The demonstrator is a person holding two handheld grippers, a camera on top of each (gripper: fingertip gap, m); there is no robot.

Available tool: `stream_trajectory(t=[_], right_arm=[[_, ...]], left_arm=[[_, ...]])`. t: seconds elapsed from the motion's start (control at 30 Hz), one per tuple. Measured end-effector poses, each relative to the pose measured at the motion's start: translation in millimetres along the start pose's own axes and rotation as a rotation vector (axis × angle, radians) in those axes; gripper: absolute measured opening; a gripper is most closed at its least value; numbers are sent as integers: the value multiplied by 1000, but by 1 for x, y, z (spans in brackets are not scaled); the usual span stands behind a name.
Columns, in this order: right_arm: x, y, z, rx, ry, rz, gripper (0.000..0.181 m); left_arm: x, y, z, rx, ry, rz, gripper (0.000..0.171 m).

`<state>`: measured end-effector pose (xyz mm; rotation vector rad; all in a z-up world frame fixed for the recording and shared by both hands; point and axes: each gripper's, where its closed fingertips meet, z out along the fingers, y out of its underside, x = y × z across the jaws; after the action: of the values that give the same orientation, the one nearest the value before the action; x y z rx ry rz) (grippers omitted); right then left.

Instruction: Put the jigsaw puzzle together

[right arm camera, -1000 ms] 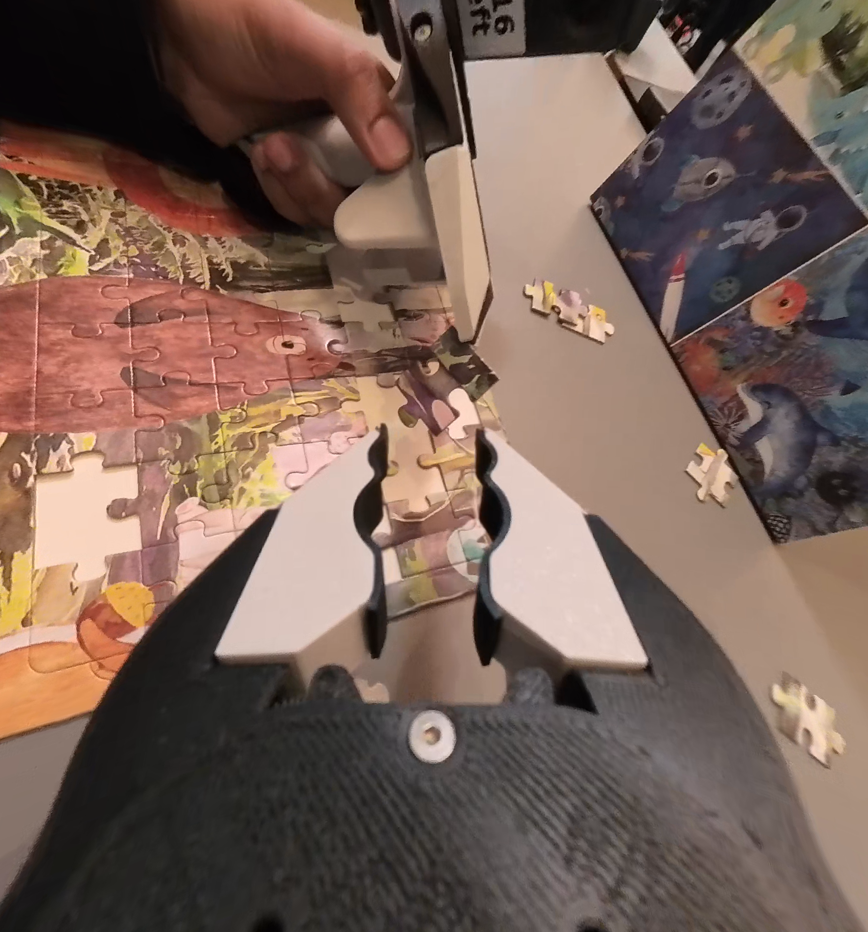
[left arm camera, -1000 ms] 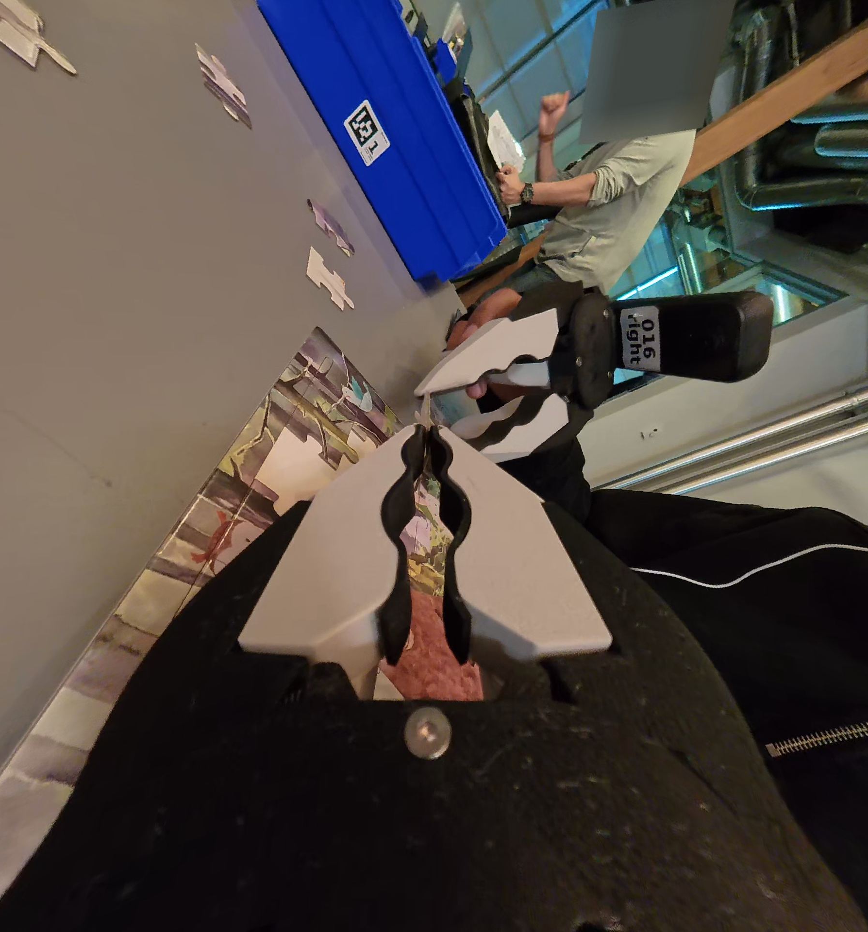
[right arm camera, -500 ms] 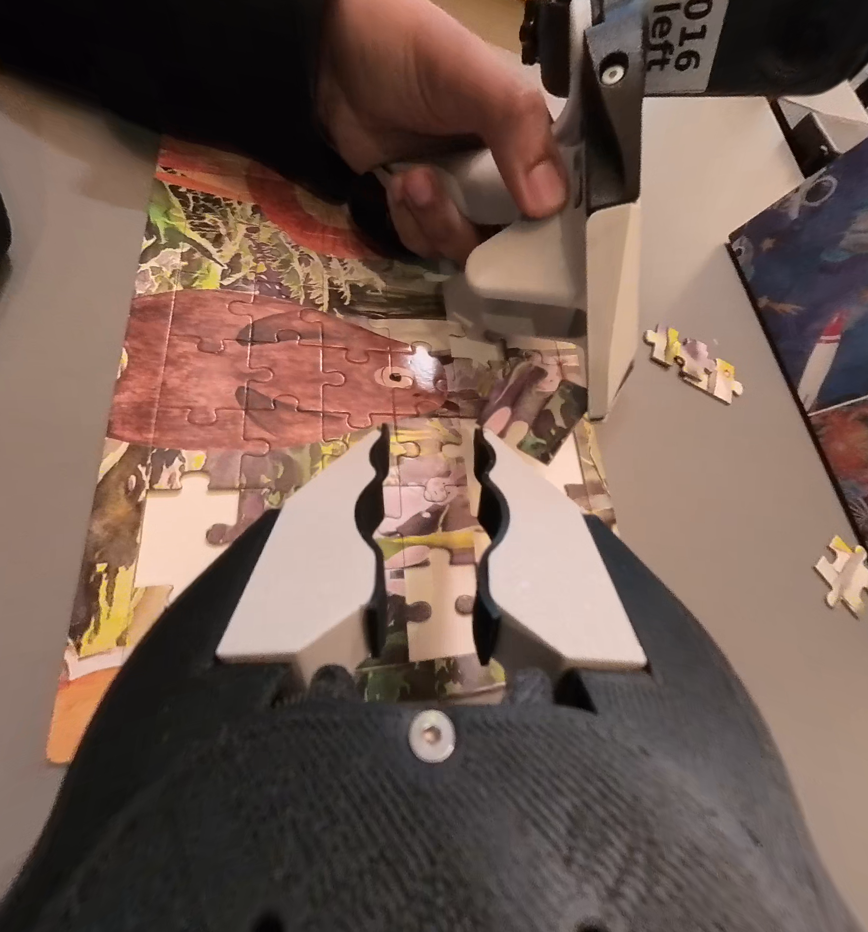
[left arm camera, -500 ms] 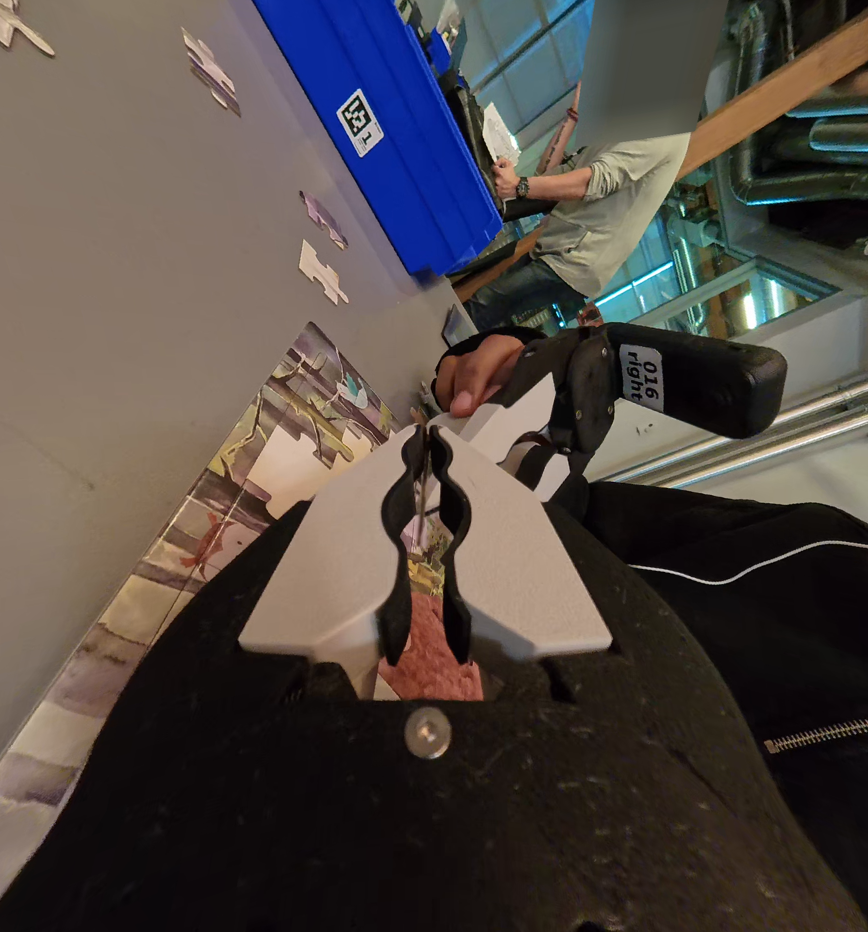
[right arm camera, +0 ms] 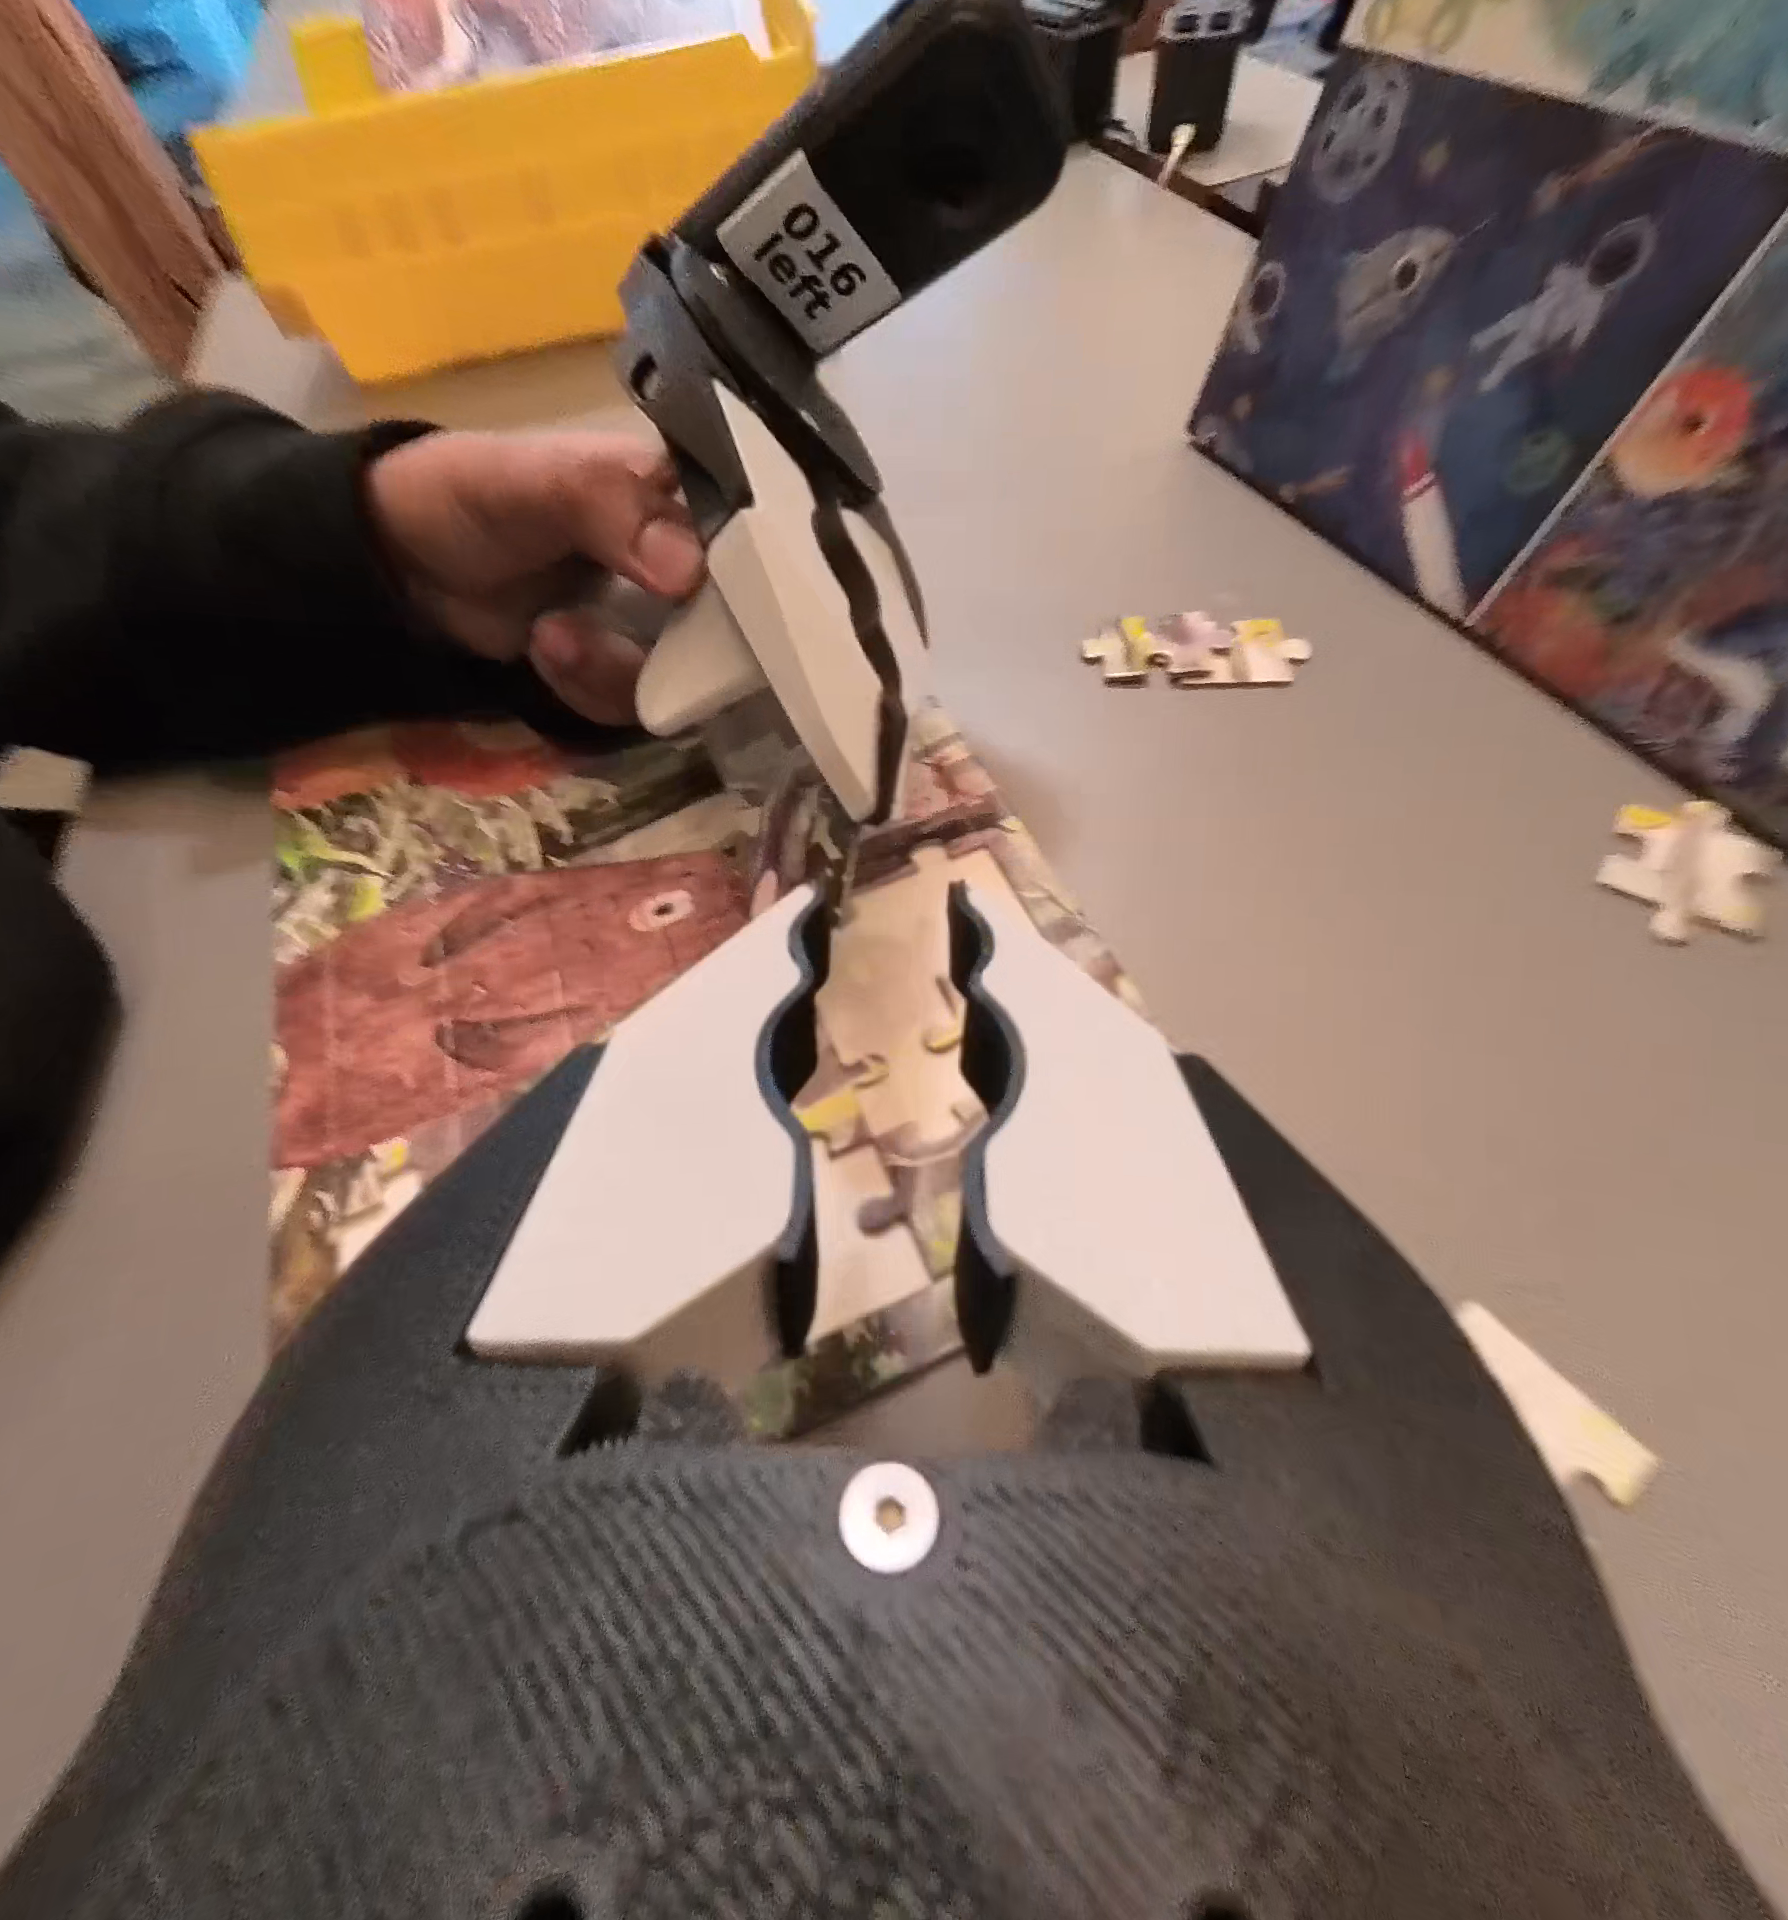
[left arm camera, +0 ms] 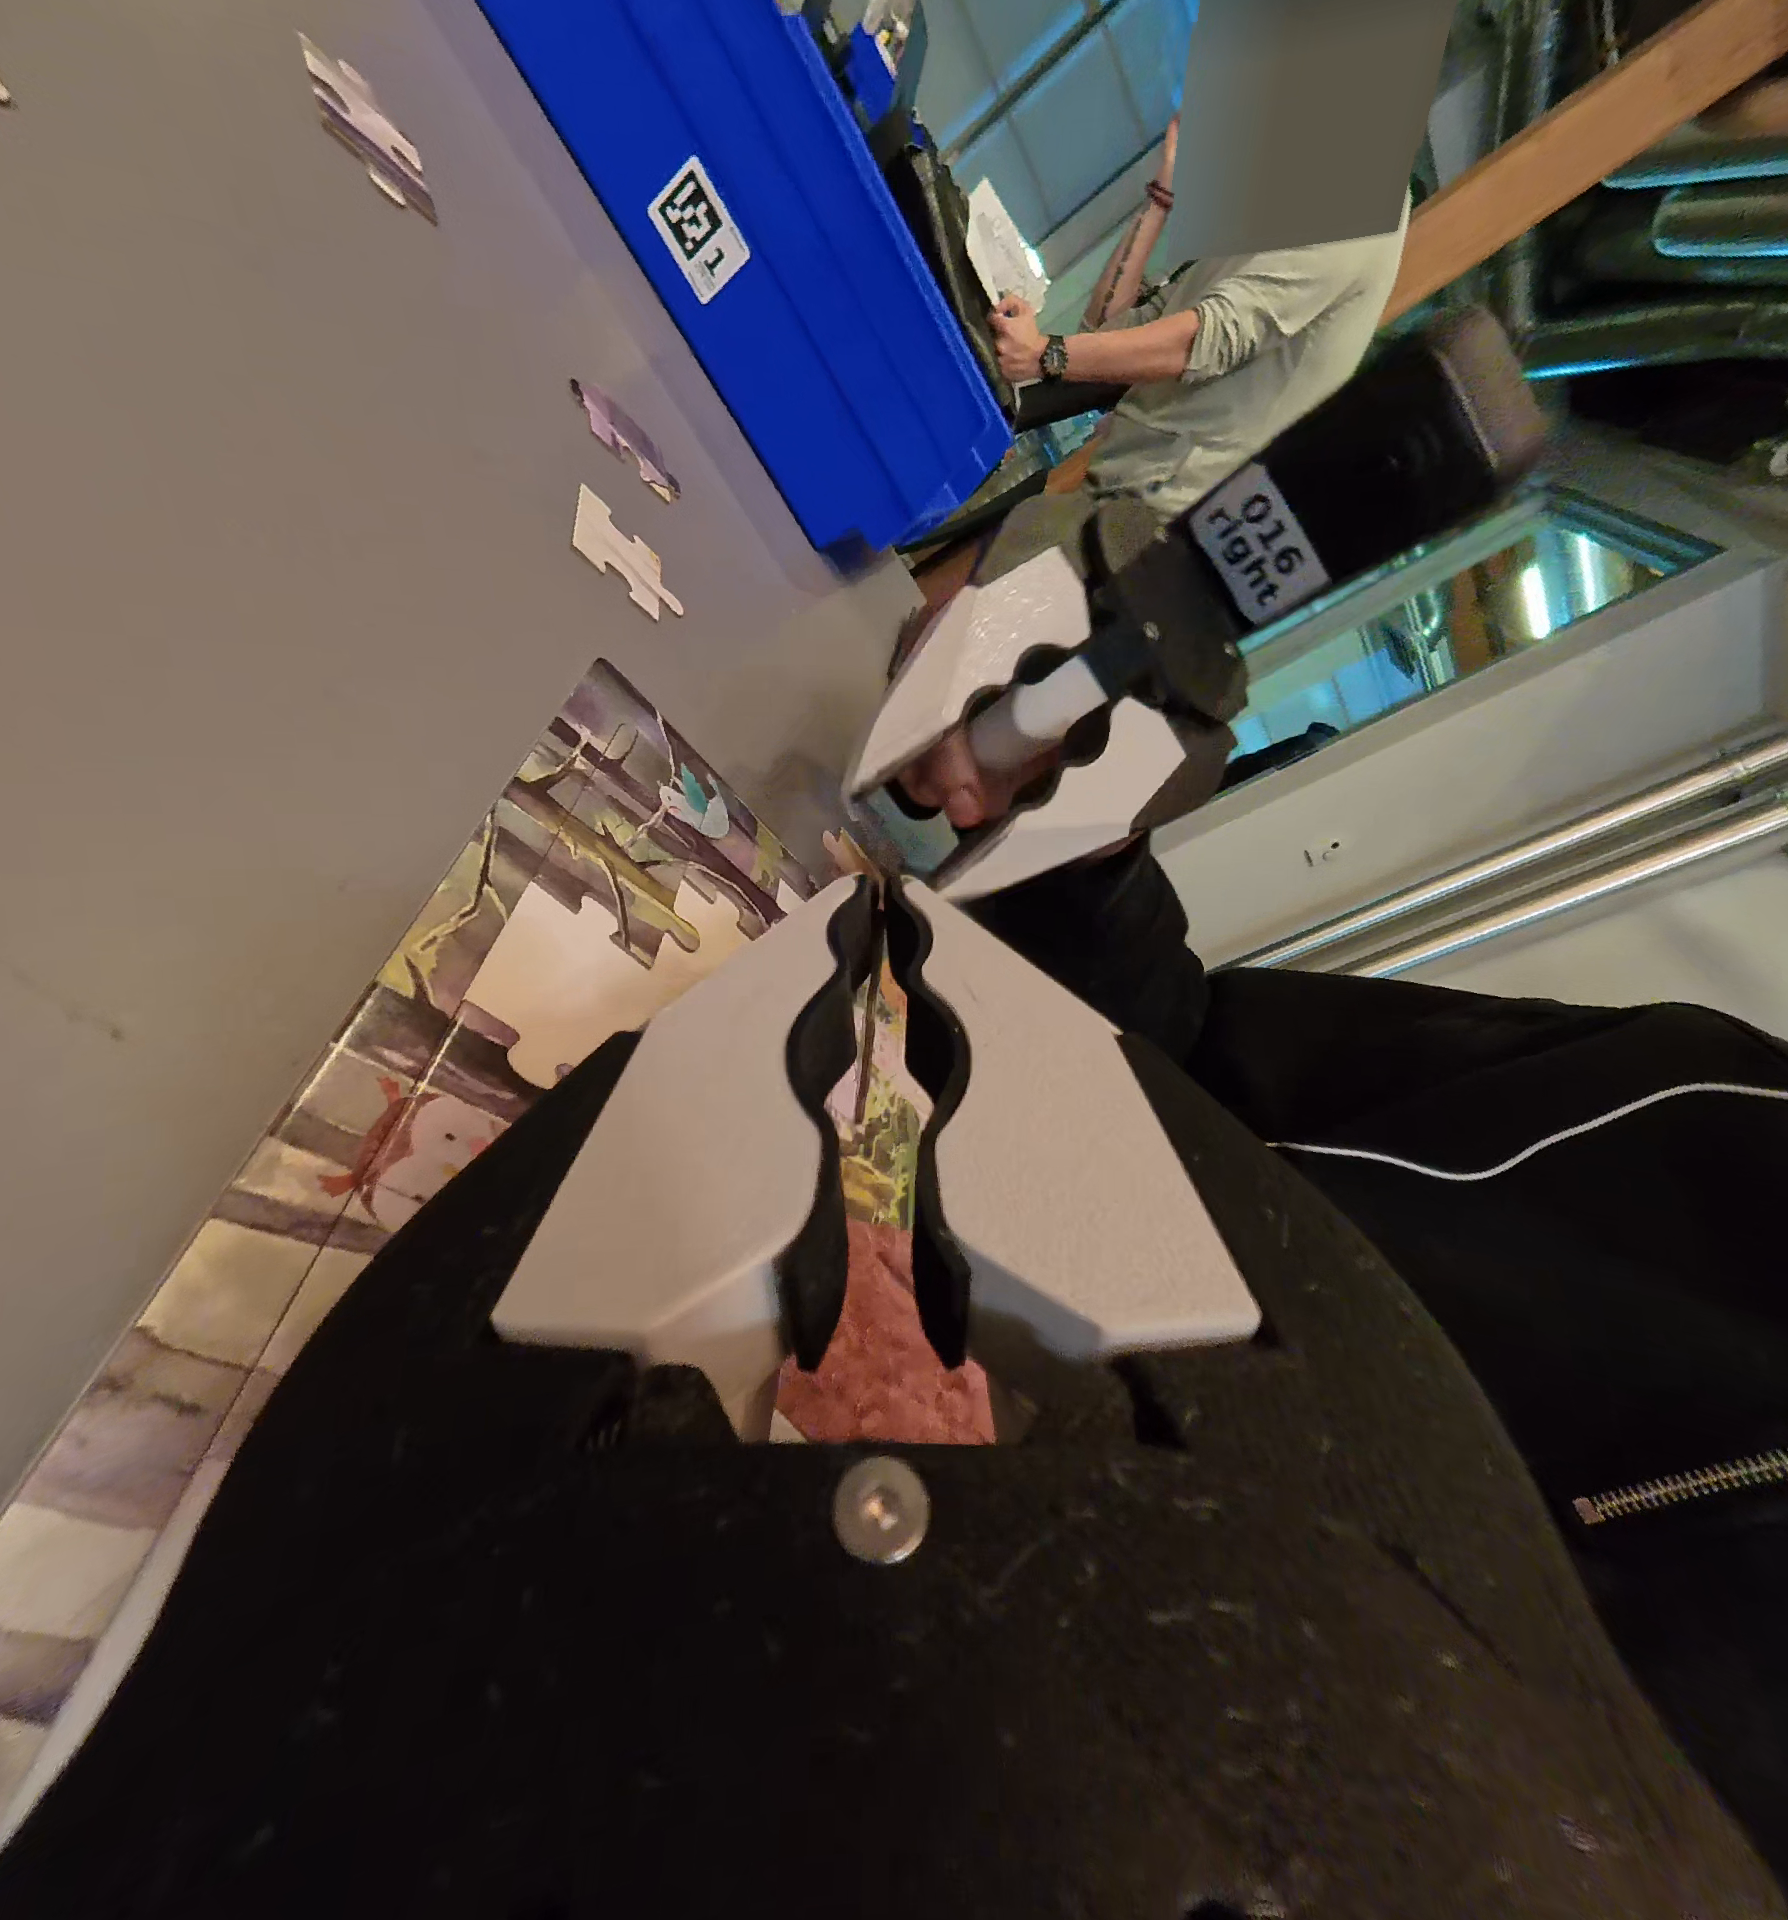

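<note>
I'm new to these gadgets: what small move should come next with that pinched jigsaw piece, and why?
Probably lower the left gripper toward the bare gap in the puzzle: its fingers are shut on a puzzle piece held edge-on above it.

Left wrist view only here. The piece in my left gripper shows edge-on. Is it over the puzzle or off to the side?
Observer: Over it. The right wrist view shows the left gripper holding the puzzle piece above the jigsaw puzzle, toward its far end.
Operator: What sits beyond my gripper over there?
Observer: A yellow bin, on the grey table past the puzzle.
</note>
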<state>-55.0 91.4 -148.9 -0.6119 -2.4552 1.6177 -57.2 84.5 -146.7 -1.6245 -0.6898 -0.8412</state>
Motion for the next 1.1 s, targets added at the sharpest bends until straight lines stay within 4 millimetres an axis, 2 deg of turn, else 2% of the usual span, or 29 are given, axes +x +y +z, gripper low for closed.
stream_trajectory(t=[0.2,0.33,0.57,0.77,0.97,1.1], right_arm=[[-8,6,9,-18,-66,52,20],[-16,4,11,1,-139,111,7],[-13,7,10,-7,-154,170,0],[-5,13,11,-37,-138,272,0],[2,10,10,4,-138,401,0],[2,4,7,45,-171,459,0]], left_arm=[[7,-2,1,15,23,29,0],[9,-1,3,15,32,34,0],[10,-2,5,21,30,48,0],[-2,-8,-5,41,-63,74,10],[-25,12,-5,-119,-232,120,20],[-24,17,-1,-133,-201,87,17]])
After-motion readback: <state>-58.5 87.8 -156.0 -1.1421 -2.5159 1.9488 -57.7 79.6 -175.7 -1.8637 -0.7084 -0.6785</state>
